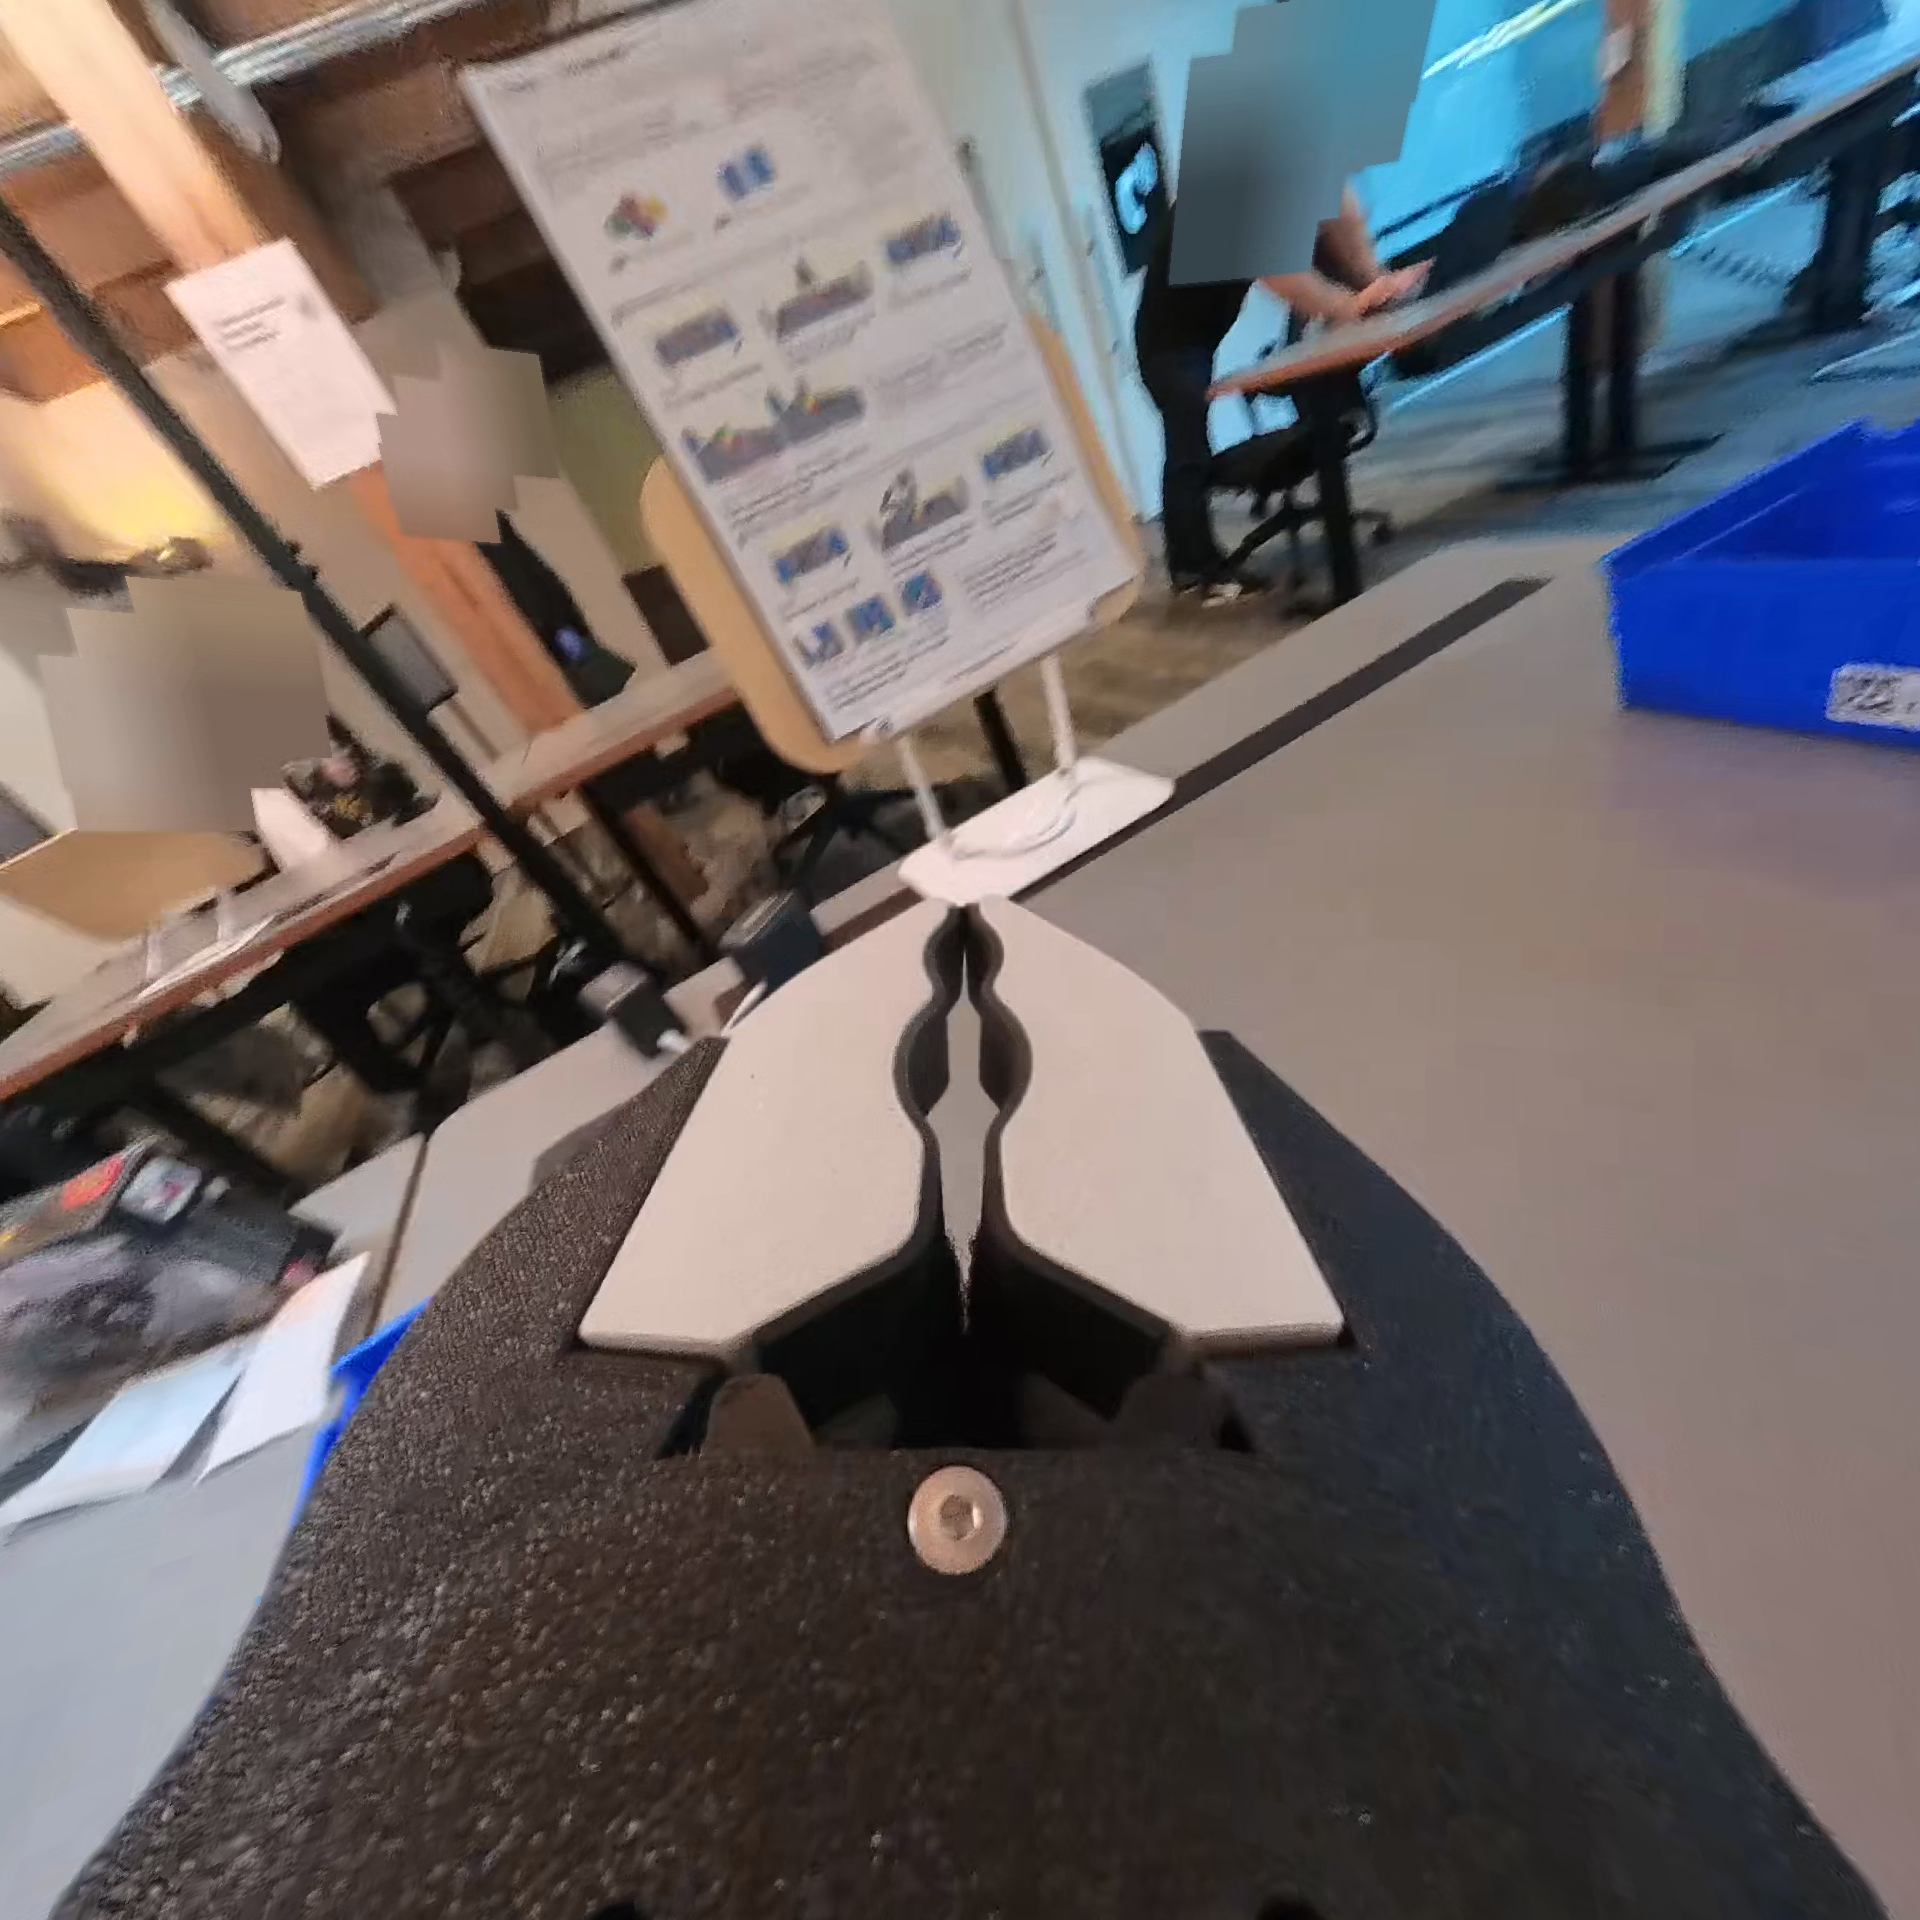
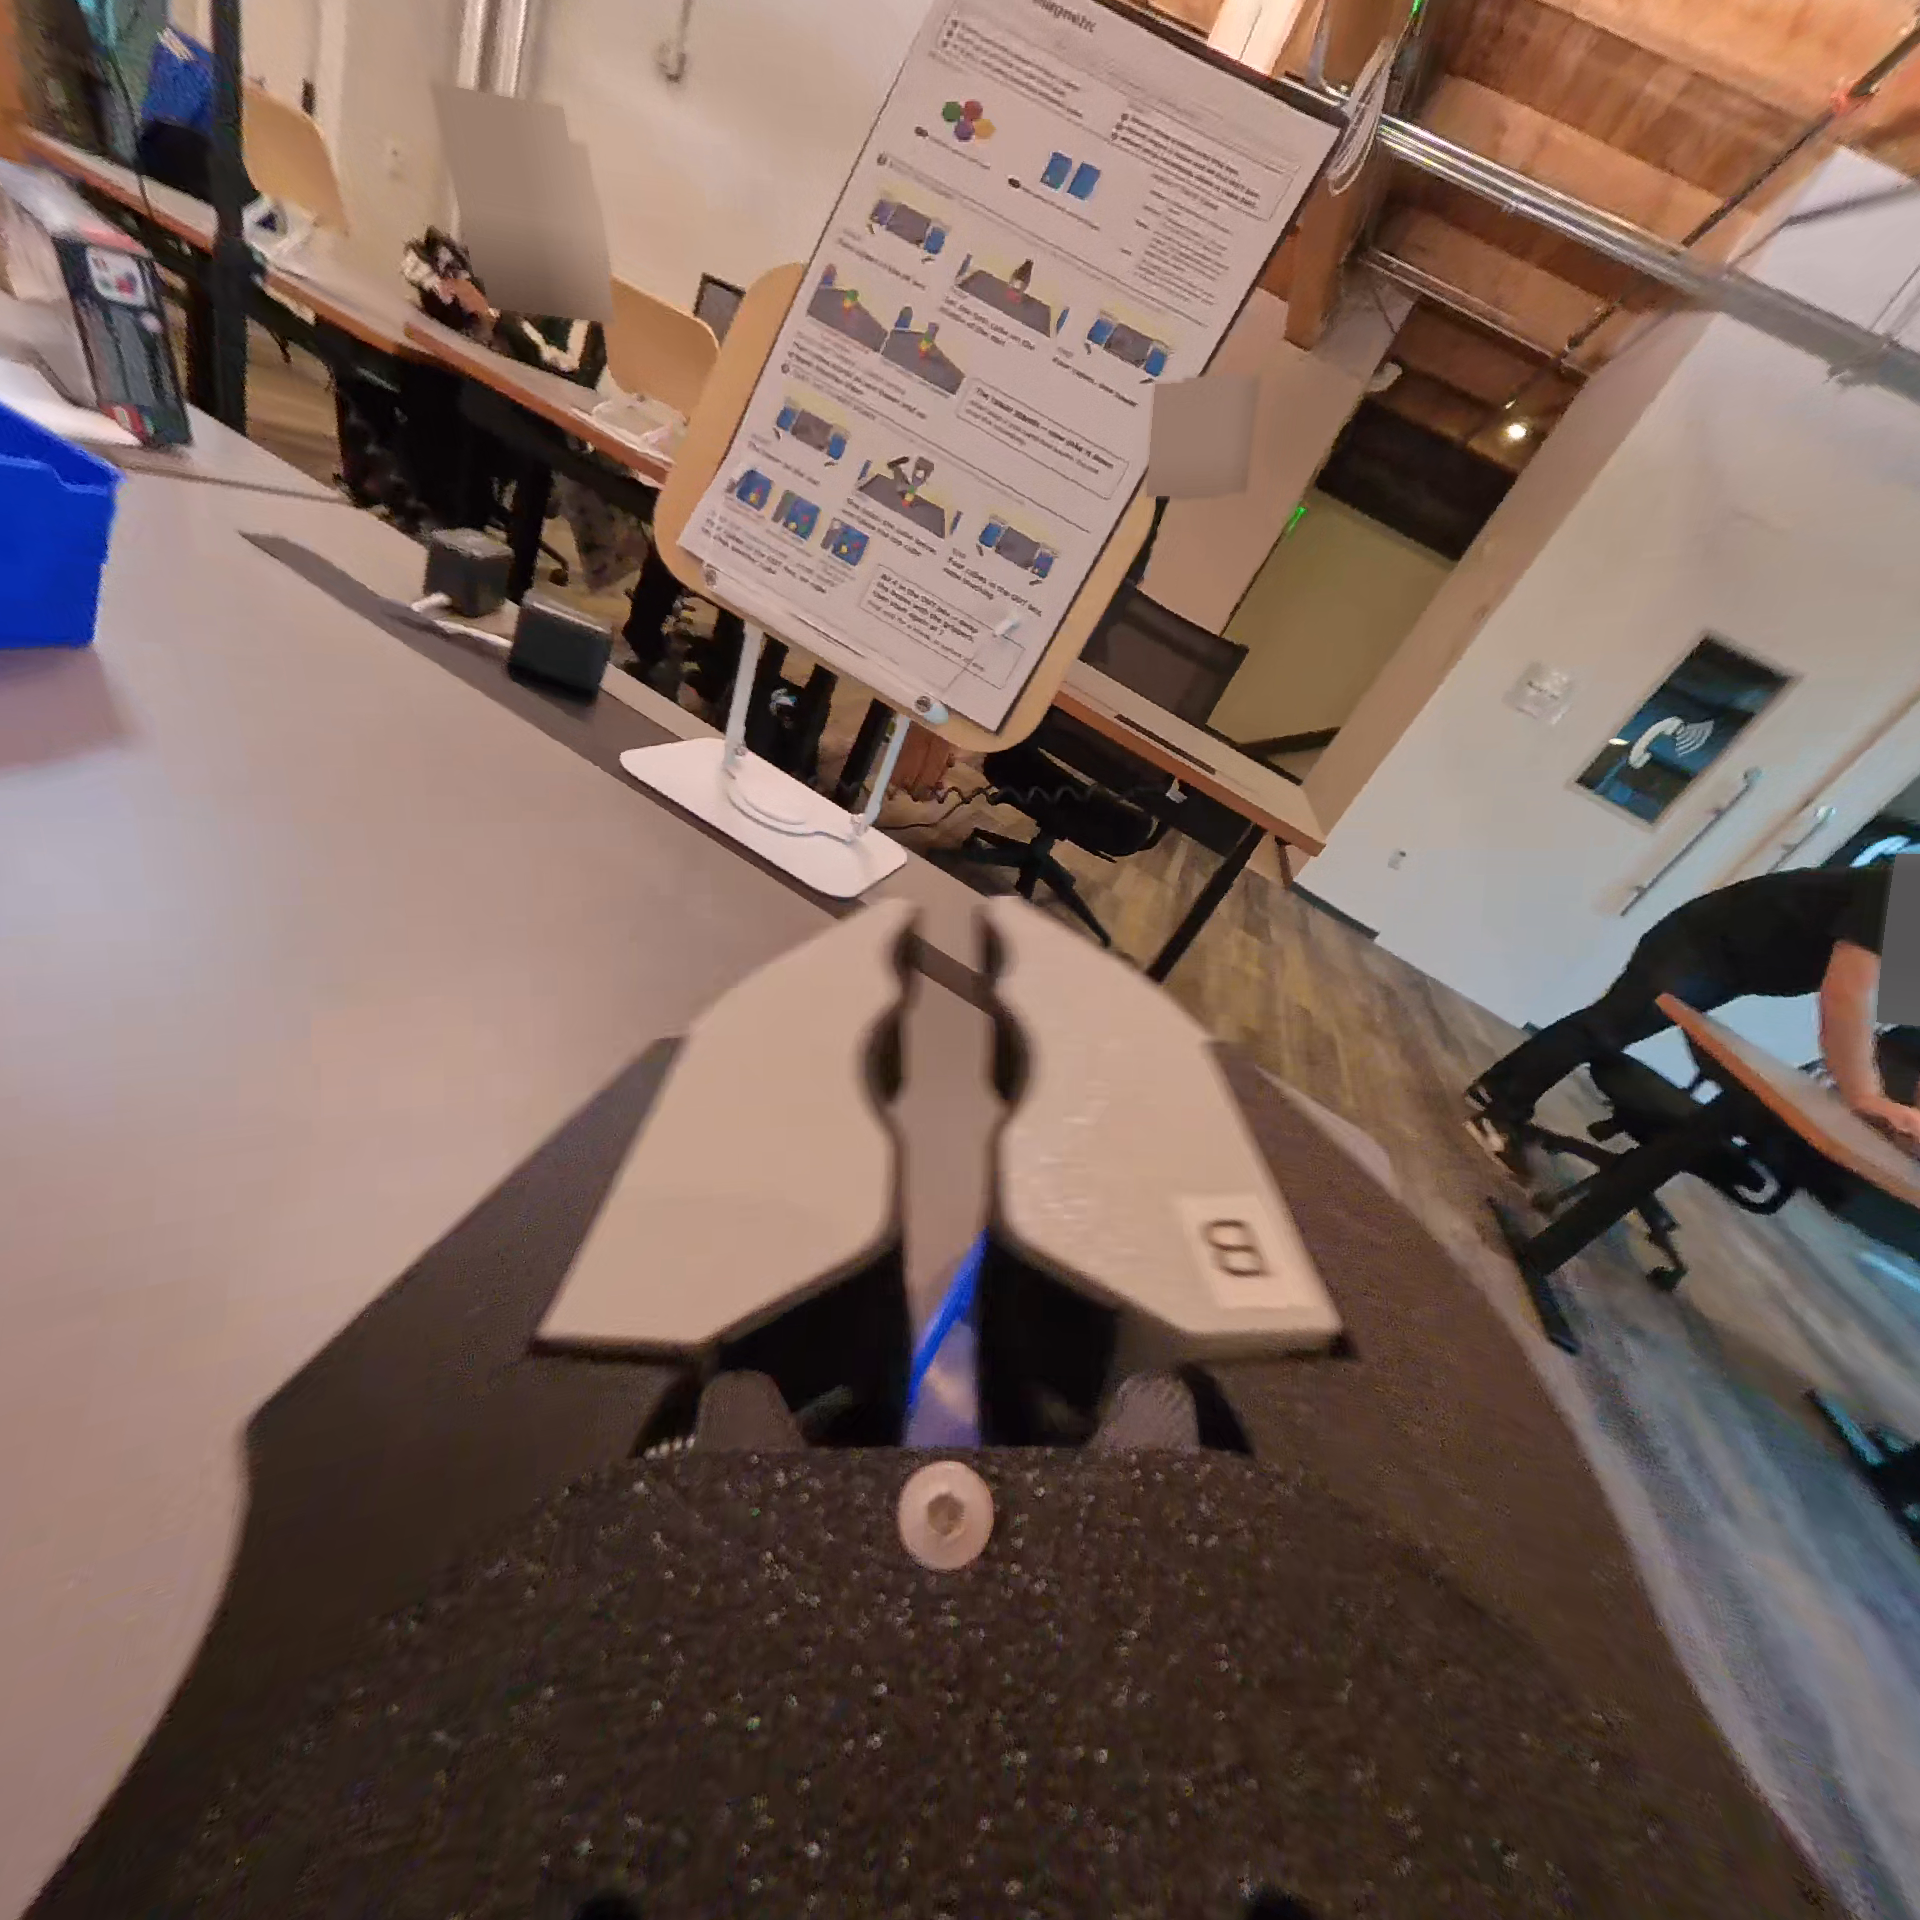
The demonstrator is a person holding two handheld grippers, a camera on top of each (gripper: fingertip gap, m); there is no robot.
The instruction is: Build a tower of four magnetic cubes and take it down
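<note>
No magnetic cube shows in either view. In the left wrist view my left gripper [image 1: 964,914] is held above the grey table [image 1: 1507,1091], its two grey fingertips touching each other with nothing between them. In the right wrist view my right gripper [image 2: 948,925] is held above the same table [image 2: 312,935], its fingertips a narrow gap apart, with only the table edge showing through the gap. Both views are tilted and point at the table's far edge.
An instruction sheet on a white stand [image 1: 831,395] [image 2: 987,395] stands at the table's far edge. A blue bin [image 1: 1766,582] sits at the right of the left view; another blue bin [image 2: 42,540] at the left of the right view. Small black boxes [image 2: 556,644] lie on a dark strip. People and desks are beyond. There is about 45 cm between the tips of the two grippers.
</note>
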